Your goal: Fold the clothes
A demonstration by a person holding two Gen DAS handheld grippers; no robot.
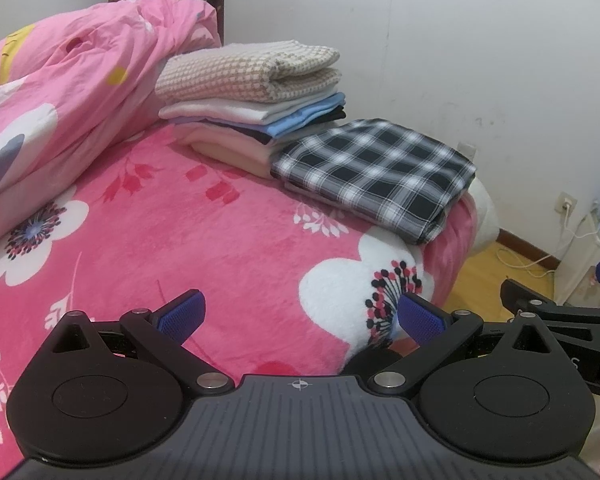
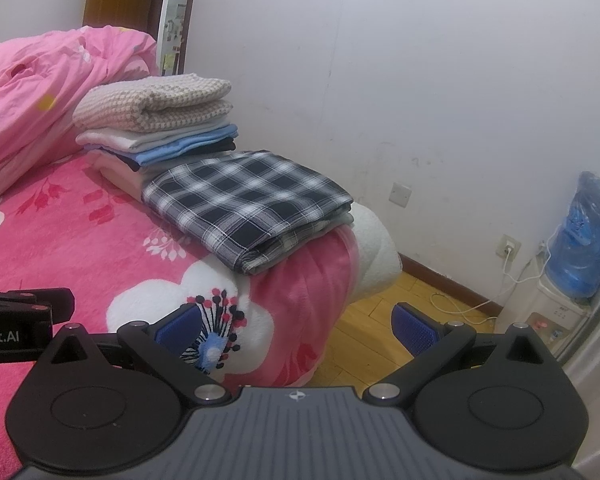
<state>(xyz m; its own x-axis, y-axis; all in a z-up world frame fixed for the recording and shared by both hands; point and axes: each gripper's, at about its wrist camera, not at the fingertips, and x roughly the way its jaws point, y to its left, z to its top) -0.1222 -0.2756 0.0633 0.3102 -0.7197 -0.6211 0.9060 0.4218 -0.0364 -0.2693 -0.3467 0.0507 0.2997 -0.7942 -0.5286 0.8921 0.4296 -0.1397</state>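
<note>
Your left gripper (image 1: 300, 316) wide, empty | your right gripper (image 2: 298, 326) wide, empty | folded plaid garment (image 1: 374, 174) on pink floral blanket (image 1: 204, 240) at bed corner, touching folded clothes stack (image 1: 256, 100)

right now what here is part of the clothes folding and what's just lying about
Part of the job:
- folded plaid garment
- stack of folded clothes
- left gripper, open
- right gripper, open

Just lying about:
- pink quilt
- water dispenser
- wall sockets
</note>
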